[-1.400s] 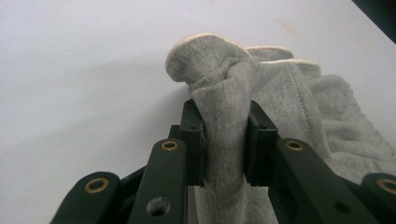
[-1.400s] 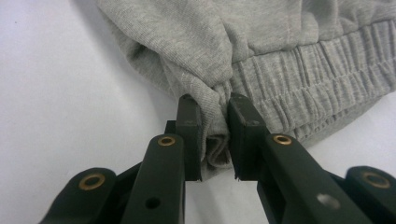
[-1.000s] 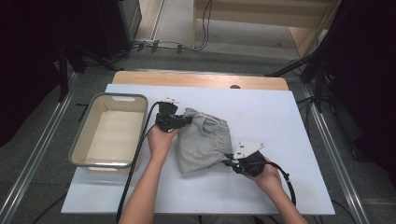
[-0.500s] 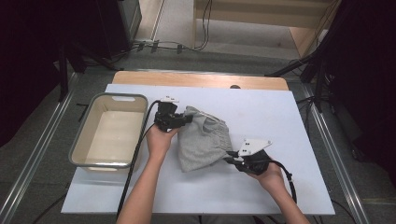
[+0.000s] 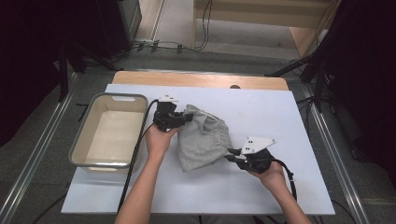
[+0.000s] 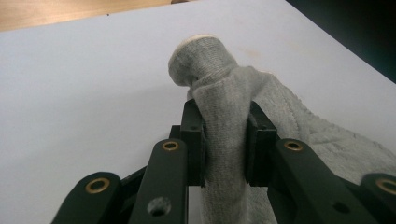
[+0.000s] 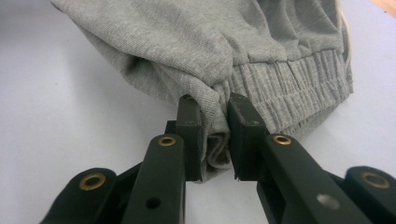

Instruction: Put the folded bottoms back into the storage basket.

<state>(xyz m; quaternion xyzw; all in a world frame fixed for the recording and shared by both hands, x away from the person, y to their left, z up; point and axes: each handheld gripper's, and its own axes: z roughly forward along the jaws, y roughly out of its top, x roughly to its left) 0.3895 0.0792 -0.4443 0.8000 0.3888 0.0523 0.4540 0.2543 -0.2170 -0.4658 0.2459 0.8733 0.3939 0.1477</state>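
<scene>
A folded grey garment (image 5: 204, 137) with an elastic waistband lies in the middle of the white table (image 5: 280, 112). My left gripper (image 5: 186, 116) is shut on the garment's upper left corner; in the left gripper view a bunched fold of grey cloth (image 6: 224, 126) is pinched between the black jaws (image 6: 225, 140). My right gripper (image 5: 231, 153) is shut on the garment's right edge; in the right gripper view its jaws (image 7: 215, 135) clamp a fold of the grey fabric (image 7: 205, 51) just beside the ribbed waistband (image 7: 299, 88).
A beige plastic bin (image 5: 77, 154) with nothing inside stands on the table's left side, right beside my left hand. A wooden strip (image 5: 201, 79) runs along the table's far edge. Dark stands and cables lie on the floor beyond.
My right gripper has shifted slightly away from the left one along the table, with the garment's edge still in it. The left gripper has stayed put.
</scene>
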